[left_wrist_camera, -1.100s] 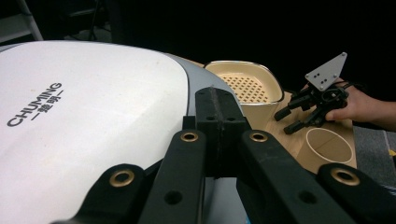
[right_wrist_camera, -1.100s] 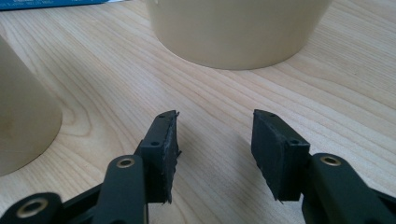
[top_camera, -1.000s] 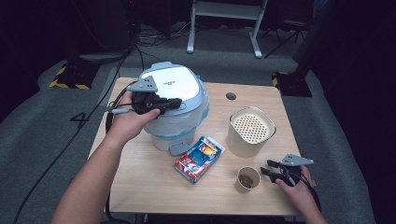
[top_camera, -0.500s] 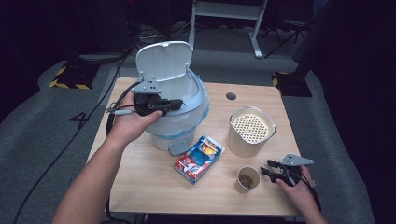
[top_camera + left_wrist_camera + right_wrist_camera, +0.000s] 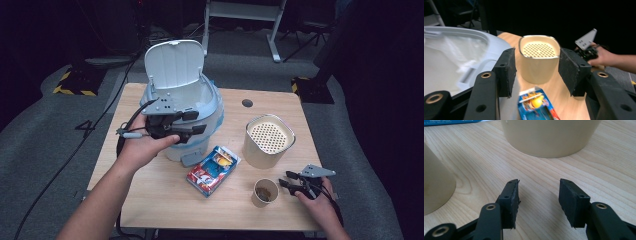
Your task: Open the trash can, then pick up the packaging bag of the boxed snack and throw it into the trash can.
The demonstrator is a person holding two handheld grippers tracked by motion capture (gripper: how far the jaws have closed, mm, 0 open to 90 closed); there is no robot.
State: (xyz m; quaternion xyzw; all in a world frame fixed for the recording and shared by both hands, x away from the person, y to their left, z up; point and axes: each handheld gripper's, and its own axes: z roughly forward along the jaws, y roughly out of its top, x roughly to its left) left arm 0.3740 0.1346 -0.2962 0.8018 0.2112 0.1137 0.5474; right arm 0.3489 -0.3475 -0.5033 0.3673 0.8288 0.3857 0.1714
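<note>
I have the bin's (image 5: 192,120) lid (image 5: 174,64) standing open, and my left tool (image 5: 192,127), its jaws just opened and empty, hangs at the bin's front rim. Right of the bin, my right tool (image 5: 288,183) rests spread and empty beside the cup (image 5: 264,192); as I judge it, loading the bin remains.

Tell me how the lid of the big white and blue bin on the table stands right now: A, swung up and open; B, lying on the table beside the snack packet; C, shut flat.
A: the lid stands upright behind the open rim of the bin, above the left hand-held gripper.
</note>
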